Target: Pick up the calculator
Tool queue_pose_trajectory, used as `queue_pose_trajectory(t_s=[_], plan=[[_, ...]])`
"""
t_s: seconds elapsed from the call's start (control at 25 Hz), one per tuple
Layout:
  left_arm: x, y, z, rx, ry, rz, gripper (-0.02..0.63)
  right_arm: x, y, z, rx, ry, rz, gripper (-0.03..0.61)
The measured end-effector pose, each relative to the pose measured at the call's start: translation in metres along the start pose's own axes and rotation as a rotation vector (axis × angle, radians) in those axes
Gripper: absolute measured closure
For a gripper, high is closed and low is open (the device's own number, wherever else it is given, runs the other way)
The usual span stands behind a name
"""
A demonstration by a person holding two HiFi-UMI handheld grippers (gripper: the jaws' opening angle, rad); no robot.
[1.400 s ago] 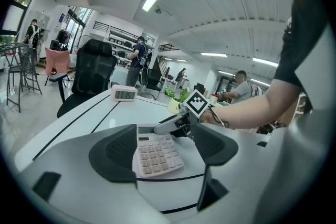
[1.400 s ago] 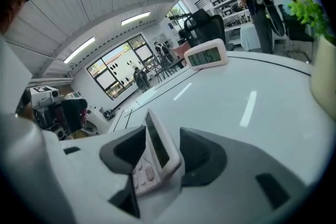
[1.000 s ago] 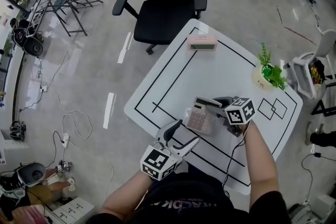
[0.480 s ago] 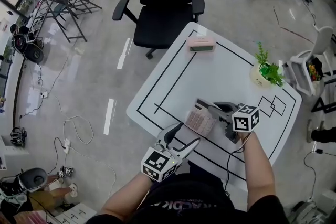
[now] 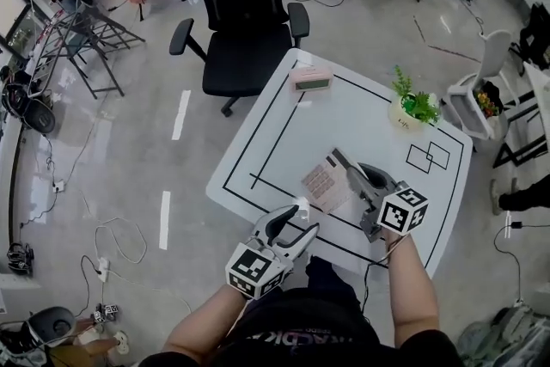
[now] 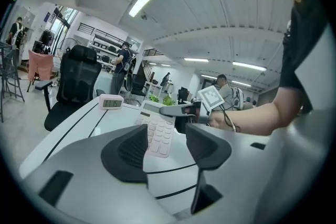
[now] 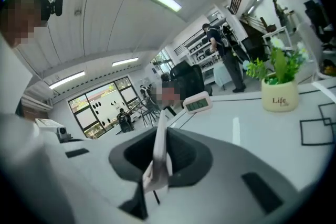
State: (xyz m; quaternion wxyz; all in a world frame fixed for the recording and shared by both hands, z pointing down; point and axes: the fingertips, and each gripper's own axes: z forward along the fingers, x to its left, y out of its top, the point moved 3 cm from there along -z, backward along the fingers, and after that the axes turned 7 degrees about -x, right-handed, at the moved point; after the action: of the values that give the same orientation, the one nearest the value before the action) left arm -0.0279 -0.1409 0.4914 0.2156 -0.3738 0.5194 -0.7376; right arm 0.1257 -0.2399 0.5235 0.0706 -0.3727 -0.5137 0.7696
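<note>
Right fingers: the fingers [image 7: 185, 156] of the right gripper [image 7: 160, 157] have just closed in and pinch the calculator [image 7: 159, 140], which shows edge-on between the 2 pads.
Left fingers: the fingers [image 6: 128, 152] of the left gripper [image 6: 165, 140] have just been narrowing and stand part-way apart, with nothing between them; the calculator [image 6: 157, 132] shows through the gap, farther off.
Calculator's place: in the head view the calculator [image 5: 325, 182] is over the near half of the surface [image 5: 284, 129], held at its 3 o'clock edge by the right gripper [image 5: 351, 176]. It is tilted; whether its low edge touches the surface I cannot tell.
Left gripper's place: the left gripper [image 5: 296, 223] hangs at 7 o'clock of the calculator, near it but apart, over the surface's near edge.
Edges and room: the white surface has rounded corners and black tape lines [image 5: 273, 142] running inside its rim. The stretch from 9 to 12 o'clock of the calculator is bare.
Calculator's look: thin pale slab, pinkish keys in rows, a darker display strip along one short end.
Clock: a pink clock [image 5: 310, 78] stands at 12 o'clock, by the far edge, well apart.
Plant: a potted plant [image 5: 411, 109] in a pale pot stands at 2 o'clock, well apart.
Tape squares: 2 small tape squares [image 5: 427, 157] lie at 3 o'clock, beyond the right gripper.
Chair: a black office chair [image 5: 241, 21] stands on the floor at 11 o'clock, past the far edge.
</note>
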Motion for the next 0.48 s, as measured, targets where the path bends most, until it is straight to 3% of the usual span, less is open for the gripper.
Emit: queue_pose_trajectory(t_s=[0.36,0.48], plan=[[-0.005,0.023,-0.065,-0.073,-0.062,0.066,0.61,0.088,0.023,-0.051,-0.19,-0.124,-0.069,0.526],[-0.006,0.027,-0.089,-0.084,-0.085,0.09,0.612,0.122,0.018,-0.067,-0.226,-0.152,-0.085,0.526]])
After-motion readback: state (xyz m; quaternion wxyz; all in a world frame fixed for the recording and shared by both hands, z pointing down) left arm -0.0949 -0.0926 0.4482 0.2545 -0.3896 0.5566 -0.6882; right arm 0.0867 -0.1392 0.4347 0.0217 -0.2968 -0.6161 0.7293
